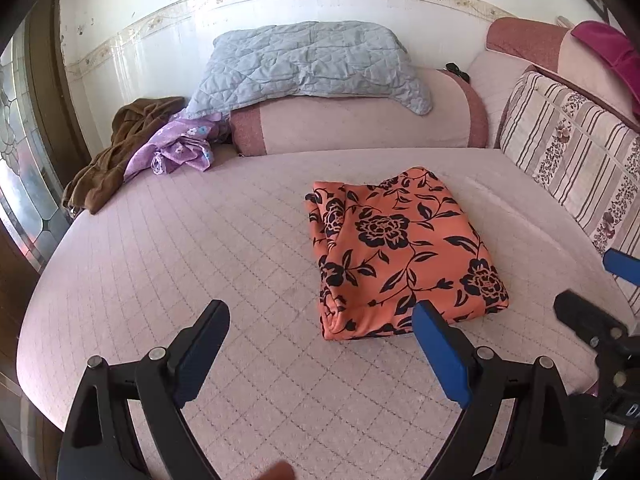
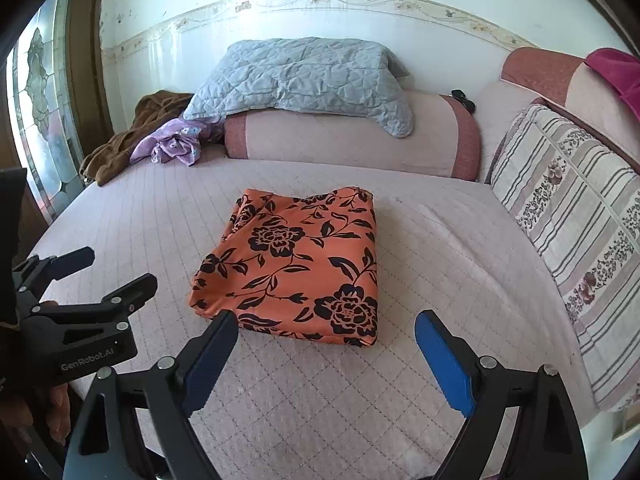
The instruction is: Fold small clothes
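An orange garment with black flowers (image 1: 400, 248) lies folded into a rough rectangle on the pink quilted bed (image 1: 200, 264); it also shows in the right wrist view (image 2: 296, 268). My left gripper (image 1: 320, 320) is open and empty, hovering above the bed just in front of the garment's near edge. My right gripper (image 2: 326, 328) is open and empty, hovering just in front of the garment's near edge. Each gripper shows in the other's view: the right one (image 1: 592, 288) at the right edge, the left one (image 2: 116, 270) at the left edge.
A brown garment (image 1: 116, 156) and a purple flowered garment (image 1: 176, 148) lie crumpled at the bed's far left. A blue-grey quilted pillow (image 1: 312, 60) rests on a pink bolster (image 1: 360, 124). A striped cushion (image 1: 576, 160) lines the right side. A glass door (image 1: 20, 184) stands left.
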Demonstrator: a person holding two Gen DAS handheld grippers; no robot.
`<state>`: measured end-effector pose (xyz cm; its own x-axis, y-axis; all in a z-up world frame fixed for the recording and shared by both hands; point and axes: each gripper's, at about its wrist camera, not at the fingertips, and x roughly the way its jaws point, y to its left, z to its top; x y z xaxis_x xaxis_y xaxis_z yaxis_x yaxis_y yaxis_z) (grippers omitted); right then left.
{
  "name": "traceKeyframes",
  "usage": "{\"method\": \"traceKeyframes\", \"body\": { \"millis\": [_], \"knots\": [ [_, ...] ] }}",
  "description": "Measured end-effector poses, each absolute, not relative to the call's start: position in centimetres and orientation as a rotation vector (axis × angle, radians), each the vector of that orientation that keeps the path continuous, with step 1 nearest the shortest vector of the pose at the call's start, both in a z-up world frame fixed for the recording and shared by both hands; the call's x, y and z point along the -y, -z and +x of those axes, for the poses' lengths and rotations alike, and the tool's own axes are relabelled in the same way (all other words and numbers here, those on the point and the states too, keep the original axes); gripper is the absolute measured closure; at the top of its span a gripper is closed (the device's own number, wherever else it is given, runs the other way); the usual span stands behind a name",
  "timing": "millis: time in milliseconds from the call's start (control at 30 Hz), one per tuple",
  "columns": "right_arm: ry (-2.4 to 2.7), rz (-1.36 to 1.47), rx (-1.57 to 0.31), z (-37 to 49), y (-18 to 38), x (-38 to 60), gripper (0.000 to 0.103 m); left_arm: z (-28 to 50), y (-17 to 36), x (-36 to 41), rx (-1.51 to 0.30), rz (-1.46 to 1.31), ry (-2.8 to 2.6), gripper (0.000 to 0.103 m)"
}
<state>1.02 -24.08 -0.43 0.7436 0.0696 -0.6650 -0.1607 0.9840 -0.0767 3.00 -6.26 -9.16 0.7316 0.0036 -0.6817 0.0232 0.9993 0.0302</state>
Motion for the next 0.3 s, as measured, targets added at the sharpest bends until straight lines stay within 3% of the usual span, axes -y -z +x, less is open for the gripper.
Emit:
{"method": "traceKeyframes", "body": {
  "millis": [300],
  "knots": [
    [-0.138,-0.122,-0.764,2.0,1.5,24.1,0.011,3.9,8.0,6.4,-0.699,0.033,0.030,0.010]
  ]
}}
